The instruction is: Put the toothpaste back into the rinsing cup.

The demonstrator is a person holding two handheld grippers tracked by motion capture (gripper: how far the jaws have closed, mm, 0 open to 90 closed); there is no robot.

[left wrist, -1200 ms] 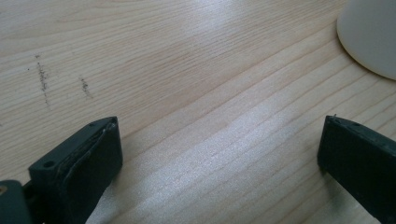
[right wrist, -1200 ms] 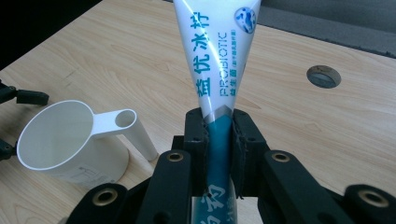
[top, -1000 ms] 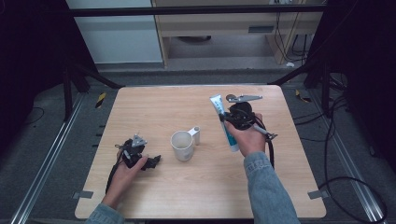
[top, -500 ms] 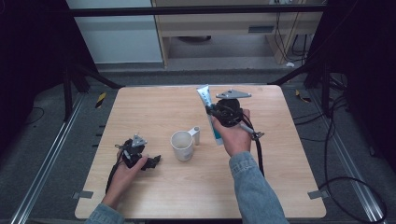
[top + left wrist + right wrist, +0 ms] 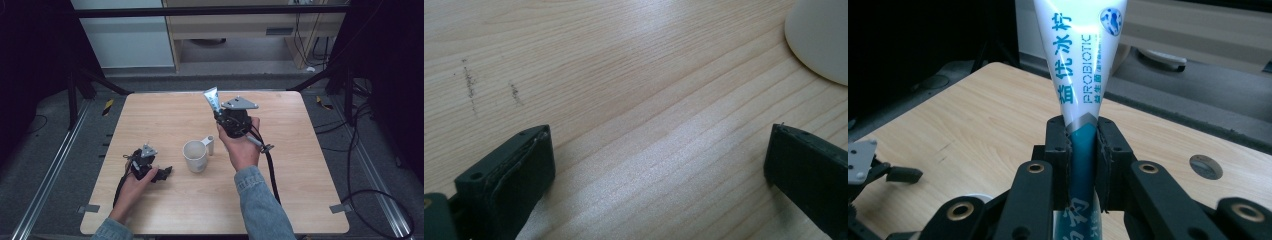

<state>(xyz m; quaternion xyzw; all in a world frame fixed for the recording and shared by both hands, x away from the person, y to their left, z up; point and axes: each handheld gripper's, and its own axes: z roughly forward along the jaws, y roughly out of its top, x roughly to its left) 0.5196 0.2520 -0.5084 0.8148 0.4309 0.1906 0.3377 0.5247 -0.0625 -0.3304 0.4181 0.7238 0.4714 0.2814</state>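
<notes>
From above we see the right gripper (image 5: 220, 114) held over the table (image 5: 150, 110), clamped on a toothpaste tube (image 5: 212, 98) whose flat crimped end sticks up and away from the person; the hand (image 5: 243, 145) and the gripper's body cover the rest of the tube, so we cannot make out its cap end there. The right gripper view settles the grip — both black pads (image 5: 1060, 150) press the teal part of the tube (image 5: 1080, 75) between them, its printed white length rising beyond the top edge of the frame and its lower part sinking behind the jaws. The left gripper (image 5: 159, 174) lies low on the table near the front left, and from above its jaws are too small to read; the left gripper view shows them standing wide apart with bare wood between. That view also catches a curved white edge of the mug (image 5: 821, 40), cut off at the corner, while from above the whole mug (image 5: 195, 156) stands mid-table between the two hands, a small white object beside it that we cannot identify.
</notes>
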